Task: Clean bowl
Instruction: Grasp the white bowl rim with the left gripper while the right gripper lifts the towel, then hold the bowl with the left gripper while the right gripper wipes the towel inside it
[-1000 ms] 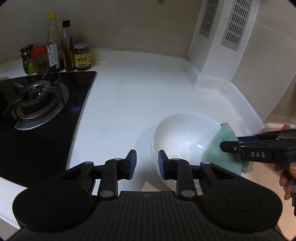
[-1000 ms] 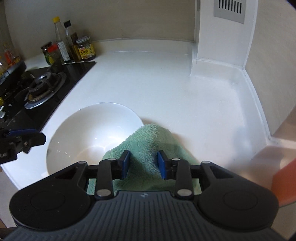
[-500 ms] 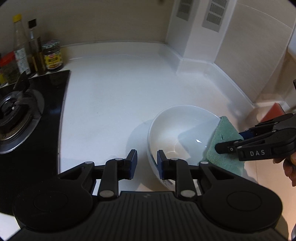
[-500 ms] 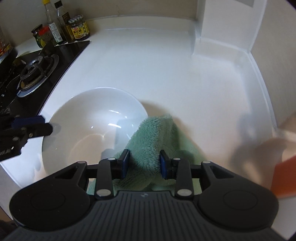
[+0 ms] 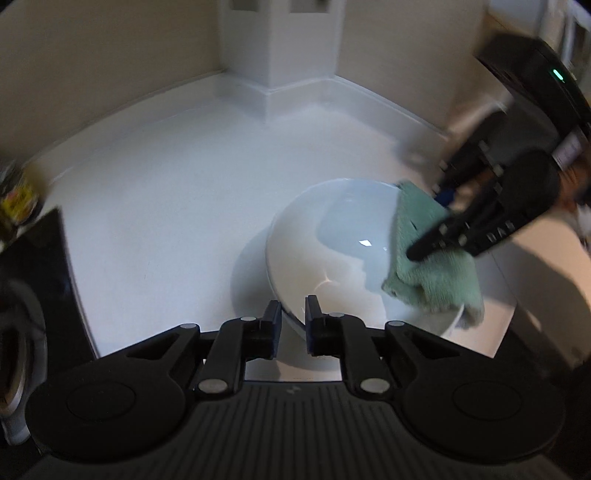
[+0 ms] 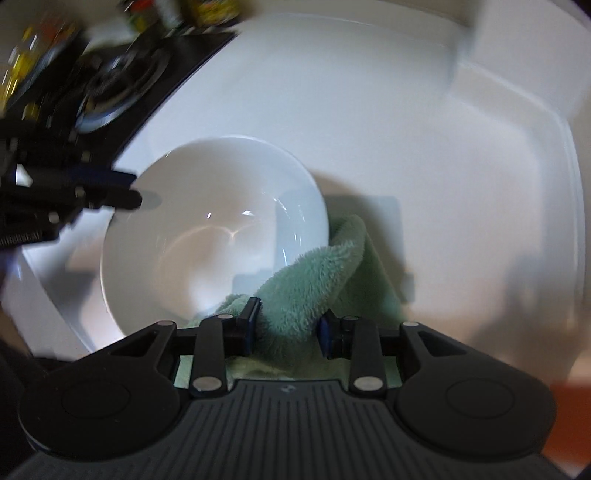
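A white bowl is tilted on the white counter; it also shows in the right wrist view. My left gripper is shut on the bowl's near rim. My right gripper is shut on a green cloth. The cloth lies over the bowl's right rim and reaches down inside. In the left wrist view the right gripper comes in from the right. In the right wrist view the left gripper holds the bowl's left rim.
A black gas hob sits to the left, with jars and bottles behind it. The counter ends at a wall and a boxed corner column. An orange object lies at the lower right.
Both grippers swung round, so the hob slid out to the left. The left gripper closed tighter on the bowl's rim. The cloth moved further down inside the bowl.
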Motion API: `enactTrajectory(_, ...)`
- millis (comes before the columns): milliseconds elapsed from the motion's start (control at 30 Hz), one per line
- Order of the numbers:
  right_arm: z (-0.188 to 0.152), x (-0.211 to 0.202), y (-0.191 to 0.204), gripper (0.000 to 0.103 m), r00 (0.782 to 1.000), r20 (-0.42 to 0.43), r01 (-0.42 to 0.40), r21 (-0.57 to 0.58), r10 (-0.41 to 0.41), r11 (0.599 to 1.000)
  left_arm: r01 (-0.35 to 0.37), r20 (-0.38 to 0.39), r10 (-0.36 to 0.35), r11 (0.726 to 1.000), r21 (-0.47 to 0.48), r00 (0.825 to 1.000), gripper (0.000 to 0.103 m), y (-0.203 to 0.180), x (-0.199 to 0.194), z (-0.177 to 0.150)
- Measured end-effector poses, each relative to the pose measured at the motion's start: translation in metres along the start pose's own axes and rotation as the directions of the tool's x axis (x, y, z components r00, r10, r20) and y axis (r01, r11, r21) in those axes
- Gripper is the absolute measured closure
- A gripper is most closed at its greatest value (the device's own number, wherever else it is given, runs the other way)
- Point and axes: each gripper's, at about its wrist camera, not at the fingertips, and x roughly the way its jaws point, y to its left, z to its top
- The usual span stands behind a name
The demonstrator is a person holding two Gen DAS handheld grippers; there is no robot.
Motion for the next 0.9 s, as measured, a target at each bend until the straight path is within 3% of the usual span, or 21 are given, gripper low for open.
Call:
enactTrajectory(33, 0.006, 0.002, 0.0, 0.076, 1.0, -0.008, 0.003, -0.052, -0.004, 0.999, -0.005, -0.008, 0.005, 0.999, 0.032, 1.0, 0.088, -0.001, 0.0, 0.003)
enactTrajectory(67, 0.011, 0.003, -0.001, 0.075, 1.0, -0.013, 0.003, -0.084, -0.004, 0.996, 0.005, -0.012, -0.004, 0.998, 0.063, 1.0, 0.103, -0.001, -0.001, 0.007)
enactTrajectory(133, 0.026, 0.007, -0.002, 0.075, 1.0, -0.021, 0.01, -0.218, -0.015, 0.976, 0.024, -0.021, -0.022, 0.992, 0.123, 1.0, 0.103, -0.003, -0.003, 0.013)
enactTrajectory(233, 0.044, 0.012, 0.0, 0.076, 1.0, -0.002, -0.005, -0.36, 0.004, 0.933, -0.012, -0.08, 0.022, 0.991, 0.134, 0.997, 0.103, -0.013, 0.013, 0.019)
enactTrajectory(300, 0.054, 0.014, -0.001, 0.078, 1.0, -0.007, -0.021, -0.347, 0.02, 0.938, -0.047, -0.095, 0.059, 0.991, 0.126, 0.994, 0.103, -0.021, 0.02, 0.019)
enactTrajectory(433, 0.053, 0.012, -0.007, 0.081, 0.998, 0.035, -0.036, -0.301, 0.048, 0.953, -0.12, -0.064, 0.116, 0.99, -0.076, 0.991, 0.101, -0.012, 0.01, 0.011)
enactTrajectory(533, 0.044, 0.009, -0.015, 0.081, 0.994, 0.08, -0.05, -0.218, 0.069, 0.975, -0.168, -0.048, 0.161, 0.959, -0.227, 0.986, 0.079, -0.006, 0.003, 0.005)
enactTrajectory(633, 0.035, 0.006, -0.014, 0.081, 0.993, 0.111, -0.035, -0.149, 0.052, 0.988, -0.207, -0.039, 0.208, 0.904, -0.373, 0.977, 0.074, 0.001, -0.004, -0.002)
enactTrajectory(667, 0.034, 0.006, -0.013, 0.081, 0.992, 0.116, -0.03, -0.136, 0.046, 0.99, -0.195, -0.048, 0.192, 0.899, -0.392, 0.98, 0.073, 0.005, 0.0, -0.003)
enactTrajectory(800, 0.016, 0.002, -0.011, 0.081, 0.99, 0.138, -0.024, -0.051, 0.03, 0.998, -0.19, -0.076, 0.175, 0.939, -0.288, 0.982, 0.074, 0.003, 0.01, 0.002)
enactTrajectory(833, 0.01, 0.002, -0.009, 0.081, 0.99, 0.141, -0.028, -0.019, 0.03, 0.999, -0.187, -0.083, 0.171, 0.947, -0.262, 0.982, 0.078, 0.003, 0.012, 0.003)
enactTrajectory(867, 0.006, 0.002, -0.007, 0.08, 0.989, 0.142, -0.032, 0.003, 0.031, 0.999, -0.185, -0.091, 0.168, 0.954, -0.235, 0.982, 0.092, 0.003, 0.014, 0.005)
enactTrajectory(900, 0.001, 0.002, -0.002, 0.08, 0.99, 0.134, -0.041, 0.017, 0.038, 0.999, -0.182, -0.098, 0.164, 0.961, -0.208, 0.982, 0.094, 0.002, 0.016, 0.006)
